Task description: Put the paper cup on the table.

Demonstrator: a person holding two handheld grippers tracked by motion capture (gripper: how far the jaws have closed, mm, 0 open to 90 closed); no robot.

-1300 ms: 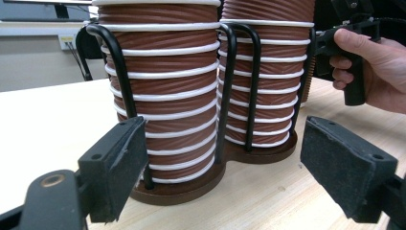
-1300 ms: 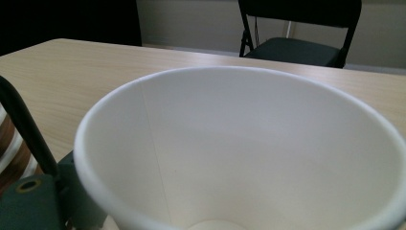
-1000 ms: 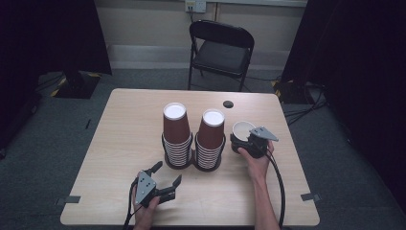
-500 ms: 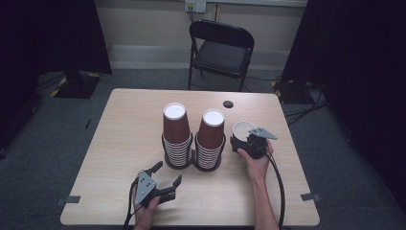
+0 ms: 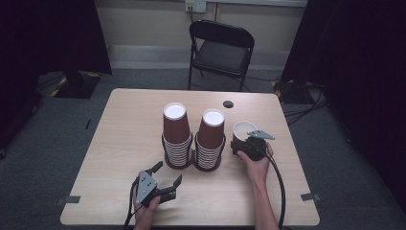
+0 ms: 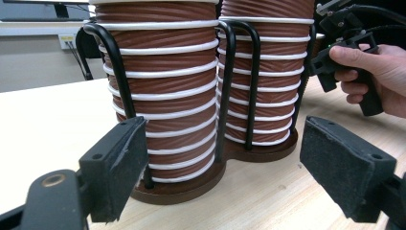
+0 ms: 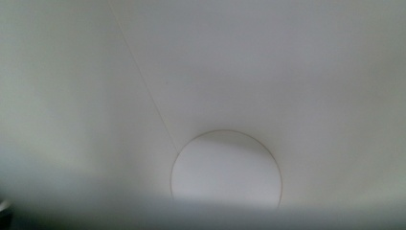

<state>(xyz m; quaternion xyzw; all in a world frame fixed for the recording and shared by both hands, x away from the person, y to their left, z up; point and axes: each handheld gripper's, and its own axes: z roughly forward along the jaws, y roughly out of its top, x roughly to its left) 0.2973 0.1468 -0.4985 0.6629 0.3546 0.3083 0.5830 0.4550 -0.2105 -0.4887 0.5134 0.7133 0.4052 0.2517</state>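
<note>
- Cup (image 5: 243,130), brown paper with a white inside, upright on the right part of the table (image 5: 119,124), just beside the right-hand stack of cups (image 5: 211,136) and touching the right gripper (image 5: 246,143).
- Seen from the right gripper view as a plain white inner wall with a thin seam and a round bottom (image 7: 225,167), very close to the lens.
- Right gripper pressed against the near side of the cup, held by the right hand (image 5: 256,163), grey plate on top, cable trailing toward the near edge of the table; jaws hidden, so impossible to tell how far apart or whether clamped on the cup's wall.
- Two tall stacks of ribbed brown cups with white rims, left stack (image 5: 175,134) and right-hand stack side by side at mid-table, each inside a black wire holder (image 6: 225,96) on a round dark base, the two bases touching.
- Left gripper (image 5: 168,173) low near the front edge, in the left hand (image 5: 146,206), jaws spread wide, holding nothing, aimed at the foot of the stacks and apart from them.
- Small round black object (image 5: 228,104) near the far edge.
- Black folding chair (image 5: 220,48) behind the table, grey carpet underneath.
</note>
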